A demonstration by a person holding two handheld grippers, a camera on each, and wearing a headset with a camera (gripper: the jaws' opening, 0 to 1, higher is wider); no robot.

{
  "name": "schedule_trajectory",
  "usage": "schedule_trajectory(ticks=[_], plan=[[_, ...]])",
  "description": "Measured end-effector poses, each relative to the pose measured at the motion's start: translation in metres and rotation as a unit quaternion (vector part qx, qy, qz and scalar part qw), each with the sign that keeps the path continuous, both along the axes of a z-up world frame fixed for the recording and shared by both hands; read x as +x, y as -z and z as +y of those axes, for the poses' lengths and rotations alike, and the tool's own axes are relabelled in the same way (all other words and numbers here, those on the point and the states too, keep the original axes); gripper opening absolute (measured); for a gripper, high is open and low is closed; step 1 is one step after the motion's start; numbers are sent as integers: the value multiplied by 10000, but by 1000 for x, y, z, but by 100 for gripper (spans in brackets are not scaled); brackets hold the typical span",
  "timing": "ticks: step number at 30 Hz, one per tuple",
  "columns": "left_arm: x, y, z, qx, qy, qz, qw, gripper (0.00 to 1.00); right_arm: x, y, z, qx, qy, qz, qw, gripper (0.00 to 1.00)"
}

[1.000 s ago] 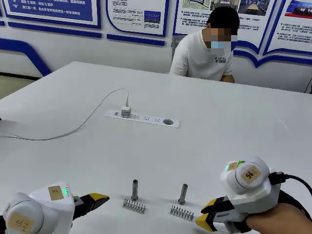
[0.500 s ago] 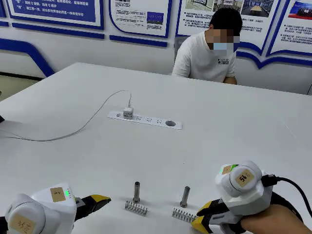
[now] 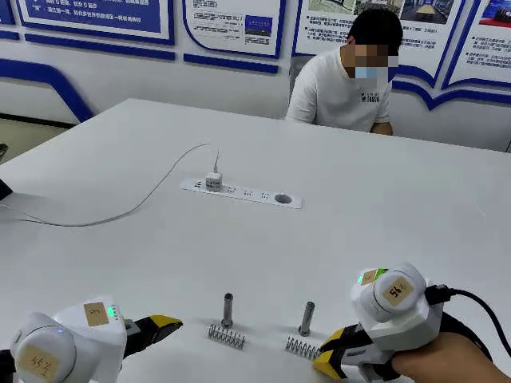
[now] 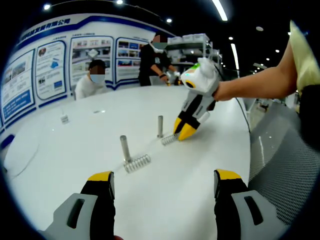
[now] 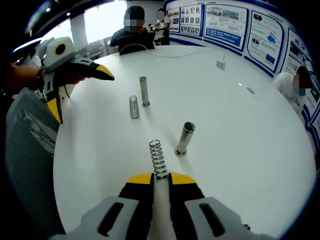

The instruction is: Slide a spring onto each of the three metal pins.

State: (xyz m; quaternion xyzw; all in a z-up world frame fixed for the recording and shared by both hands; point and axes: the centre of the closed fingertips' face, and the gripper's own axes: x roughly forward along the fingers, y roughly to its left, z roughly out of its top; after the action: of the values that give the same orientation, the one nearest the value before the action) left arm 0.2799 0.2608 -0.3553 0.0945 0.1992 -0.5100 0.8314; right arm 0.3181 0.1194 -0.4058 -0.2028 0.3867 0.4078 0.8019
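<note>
While right gripper (image 5: 161,176) nips spring (image 5: 157,156), left gripper (image 4: 165,176) gapes

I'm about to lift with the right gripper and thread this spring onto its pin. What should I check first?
1. Right gripper on near spring: jaws narrowed around its end; firm hold cannot tell.
2. Near pin upright and bare: ok.
3. Far pin upright, far spring lying beside it: ok.
4. Left gripper open, empty and apart from the parts: ok.
5. Pin count: I see two and the task wants three: not ok.
</note>
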Motion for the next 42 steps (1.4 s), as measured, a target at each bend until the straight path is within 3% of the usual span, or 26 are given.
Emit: schedule_trajectory(ticks=[28,42], plan=[[-1,-1,-1,-3,-12,5,10000,83,3,-29,10,19,-155,-355,9992,12],[-1,-1,-3,-17,9,10,10000,83,5,-41,7,-61,-133,-367,9992,12]])
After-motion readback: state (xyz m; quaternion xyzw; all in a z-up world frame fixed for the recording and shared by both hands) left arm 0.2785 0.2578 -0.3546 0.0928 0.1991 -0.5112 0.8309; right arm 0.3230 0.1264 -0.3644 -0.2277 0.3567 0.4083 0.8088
